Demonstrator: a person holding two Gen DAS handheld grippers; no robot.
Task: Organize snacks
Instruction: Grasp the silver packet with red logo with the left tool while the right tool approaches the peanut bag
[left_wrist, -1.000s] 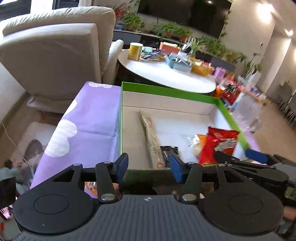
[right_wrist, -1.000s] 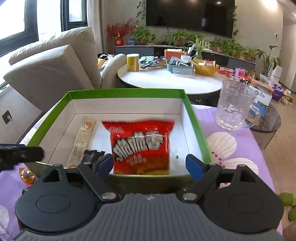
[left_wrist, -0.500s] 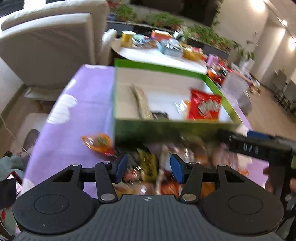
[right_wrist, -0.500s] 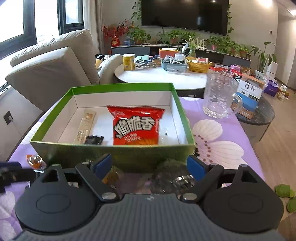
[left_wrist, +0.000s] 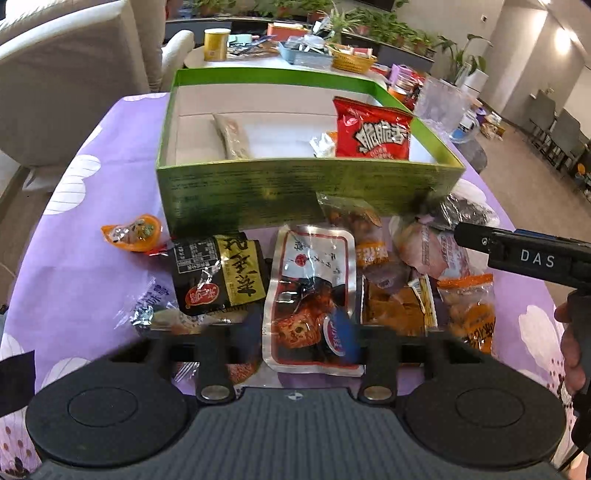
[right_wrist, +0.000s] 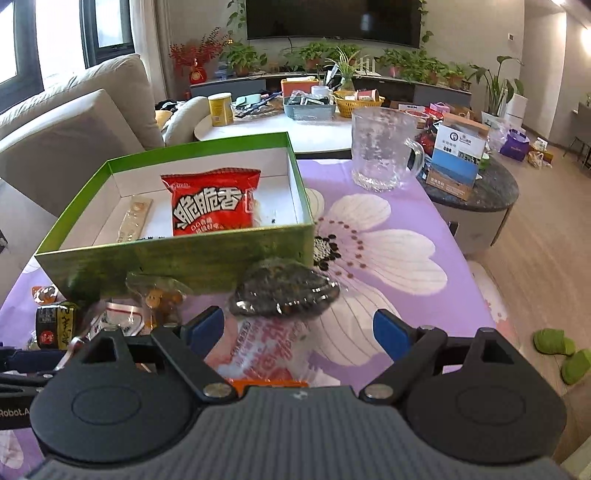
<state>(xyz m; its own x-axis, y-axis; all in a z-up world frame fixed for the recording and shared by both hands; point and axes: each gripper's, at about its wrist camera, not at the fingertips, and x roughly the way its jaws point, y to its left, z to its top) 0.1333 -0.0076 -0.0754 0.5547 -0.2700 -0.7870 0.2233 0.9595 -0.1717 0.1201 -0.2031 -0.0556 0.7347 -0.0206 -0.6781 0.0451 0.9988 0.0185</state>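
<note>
Purple flowered cloth covers the table (left_wrist: 85, 258), with a sofa and a cluttered round table behind it. On the cloth stands a green box (left_wrist: 306, 192) already holding a red chip bag (left_wrist: 373, 129) and a long pale stick packet (left_wrist: 232, 136); the remaining snacks lie in a loose heap just ahead of both pairs of fingers, between them and the box's near wall.

The left gripper (left_wrist: 299, 332) is tipped down over a clear-edged pouch with a red picture (left_wrist: 310, 295). Its jaws are closing with that pouch's lower end between them, but motion blur hides whether the pads press on it yet. To the left of its fingers, a black and yellow packet (left_wrist: 221, 273) overlaps the pouch's edge; to the right, orange packets (left_wrist: 399, 302) crowd against it.

The right gripper (right_wrist: 299, 328) stands wide open and holds nothing; a pink and white packet (right_wrist: 269, 347) lies between and under its fingers, and a dark clear-wrapped bundle (right_wrist: 284, 291) sits just beyond their tips.

My worries: the left jaws may pinch only the slick sealed border, so the pouch could slide out on lifting. They may also catch a neighbouring packet's corner and drag it along. The two grippers work close together, so they could knock each other or scatter the heap.
</note>
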